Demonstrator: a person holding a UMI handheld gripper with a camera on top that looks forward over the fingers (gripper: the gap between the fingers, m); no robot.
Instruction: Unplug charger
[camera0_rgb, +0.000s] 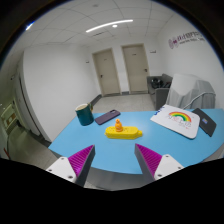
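**Charger not yet located; task unstarted**

Gripper (115, 160) held above the near edge of a blue table (150, 138), fingers spread wide, nothing between them. Beyond them are noted: yellow toy (119, 130), dark phone-like slab (107, 117), teal cup (84, 115), rainbow card (178, 119). No charger or plug can be made out. Approach, grasp and pull are judged outstanding.

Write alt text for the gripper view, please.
The open tool hangs above a blue table, empty, with a yellow toy just ahead of its fingers. Beyond lie a dark phone, a green cup and a rainbow card. No charger is visible.
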